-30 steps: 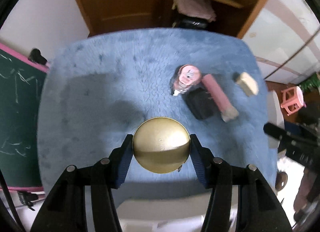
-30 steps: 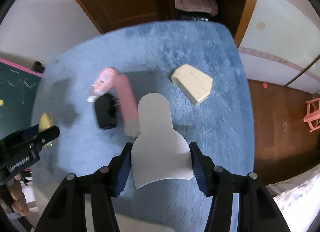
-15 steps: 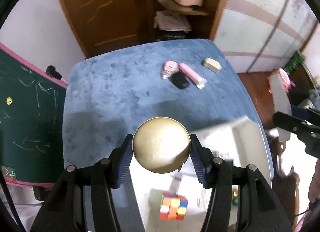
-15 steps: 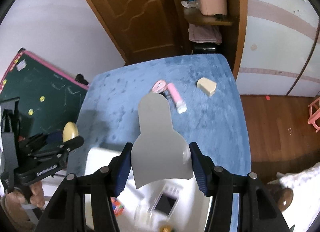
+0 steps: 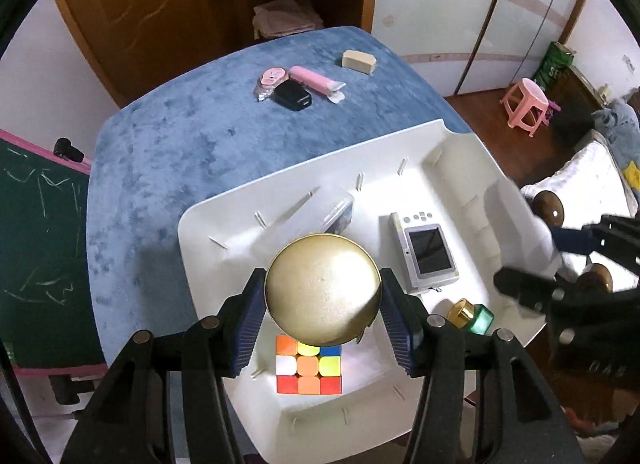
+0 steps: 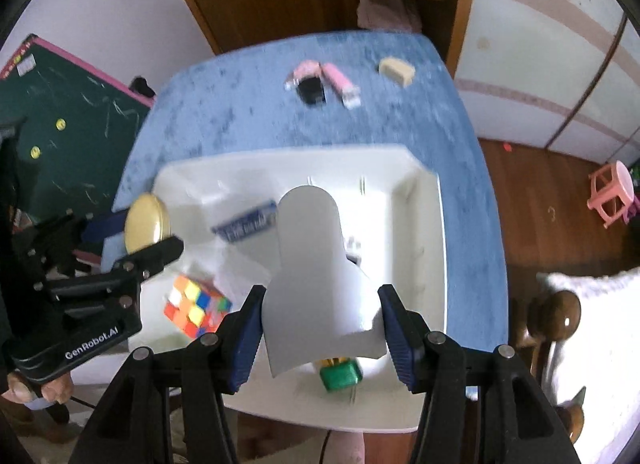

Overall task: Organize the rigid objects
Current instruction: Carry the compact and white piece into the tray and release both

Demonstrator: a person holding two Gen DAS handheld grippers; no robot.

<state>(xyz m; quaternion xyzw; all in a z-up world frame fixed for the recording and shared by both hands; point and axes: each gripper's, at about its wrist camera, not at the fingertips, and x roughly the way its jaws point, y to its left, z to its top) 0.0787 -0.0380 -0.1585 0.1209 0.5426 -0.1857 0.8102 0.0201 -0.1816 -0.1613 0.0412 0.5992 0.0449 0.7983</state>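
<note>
A round gold tin (image 5: 322, 290) hangs clamped above the white tray (image 5: 448, 151). A white flat-bottomed piece (image 6: 316, 276) hangs gripped over it too.

Counter (image 5: 168, 151) had blue fuzzy cover. White tray (image 5: 208, 223) sat on near part. Far side: pink round item (image 5: 272, 77), black block (image 5: 292, 96) touching it, pink tube (image 5: 314, 80) beside block, beige block (image 5: 359, 61) apart to the right.

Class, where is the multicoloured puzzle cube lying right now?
The multicoloured puzzle cube lies inside the white plastic tray, near its front left corner, just below the round gold tin held in the left gripper.
</note>
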